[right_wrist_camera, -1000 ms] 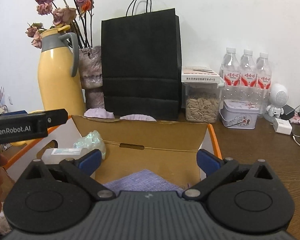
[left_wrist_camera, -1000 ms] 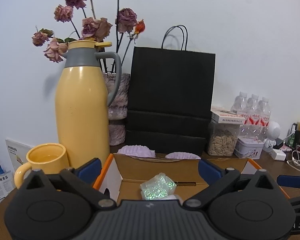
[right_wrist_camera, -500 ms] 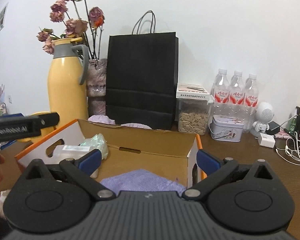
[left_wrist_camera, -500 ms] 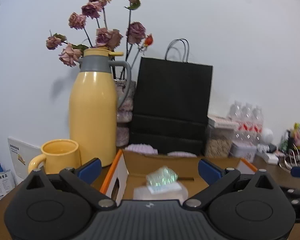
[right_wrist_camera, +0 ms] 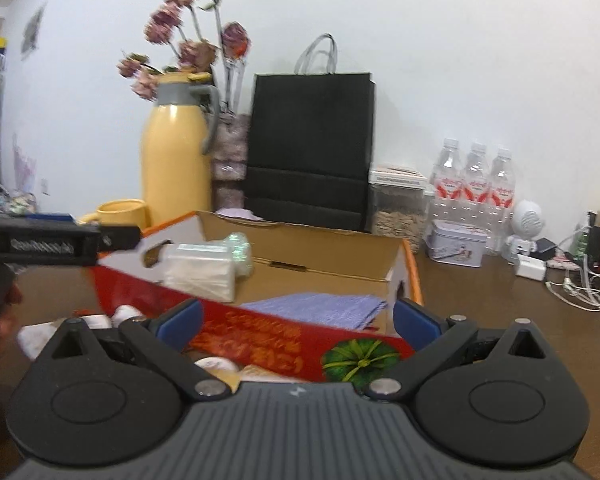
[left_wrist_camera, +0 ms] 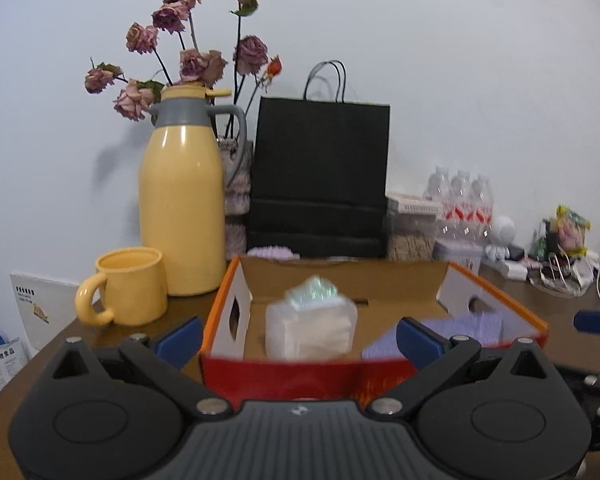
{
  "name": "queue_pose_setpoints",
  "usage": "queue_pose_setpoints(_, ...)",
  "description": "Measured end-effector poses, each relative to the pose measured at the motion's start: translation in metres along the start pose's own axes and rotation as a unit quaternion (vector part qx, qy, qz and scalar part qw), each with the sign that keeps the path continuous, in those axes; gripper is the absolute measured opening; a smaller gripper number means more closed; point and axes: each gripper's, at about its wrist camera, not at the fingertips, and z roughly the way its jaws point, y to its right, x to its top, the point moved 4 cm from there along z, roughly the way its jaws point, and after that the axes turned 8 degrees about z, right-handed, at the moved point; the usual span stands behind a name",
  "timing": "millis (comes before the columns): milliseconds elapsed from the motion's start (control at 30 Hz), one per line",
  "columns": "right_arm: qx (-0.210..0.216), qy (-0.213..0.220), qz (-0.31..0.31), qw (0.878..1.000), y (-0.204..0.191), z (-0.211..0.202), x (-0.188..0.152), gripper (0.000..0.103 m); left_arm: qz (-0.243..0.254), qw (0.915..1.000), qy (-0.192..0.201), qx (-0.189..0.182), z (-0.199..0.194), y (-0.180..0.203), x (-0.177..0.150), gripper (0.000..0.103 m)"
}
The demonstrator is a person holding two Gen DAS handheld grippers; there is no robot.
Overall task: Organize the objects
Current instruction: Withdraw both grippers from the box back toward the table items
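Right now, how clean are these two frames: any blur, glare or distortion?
Left wrist view: slight blur on the tissue pack and the box's red front wall; yellow jug sharp, with small glare streaks. Right wrist view: stronger motion smear on the flowers and the black bag. Both show fisheye bending and dark corners.

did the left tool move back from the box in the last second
Yes. The left tool has pulled back and up: the box's red front wall now shows, and the thermos looks smaller and further off.

Right claw [right_wrist_camera: 296, 320] spread wide – before box [right_wrist_camera: 332, 254].
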Motion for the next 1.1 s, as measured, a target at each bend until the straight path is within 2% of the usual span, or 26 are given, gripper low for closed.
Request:
queue_pose_setpoints(167,-0.022,0.002,-0.014,1.000,-0.006,-0.015,-0.015,0.103,0.009,0.9999,-0.008,0.000,-0.013,0.004,-0.017,0.103)
queue_pose_setpoints(333,-0.017,0.001,-0.003,1.000,-0.008,-0.030,-0.022,0.103,-0.001,0.9998,-0.020,-0.005,-0.022,0.001,-0.024,0.103)
queue_pose_setpoints(667,-0.012,-0.043,0.000,0.999,-0.013,-0.051,-0.043,0.103,0.005,0.9988,-0.043,-0.021,-0.048,-0.006,-0.029,0.103)
queue_pose_setpoints(1100,-0.010,-0.086,0.030,0.996,-0.013,-0.049,-0.056,0.103,0.013,0.9981,-0.060,-0.006,-0.075,-0.025,-0.040,0.103)
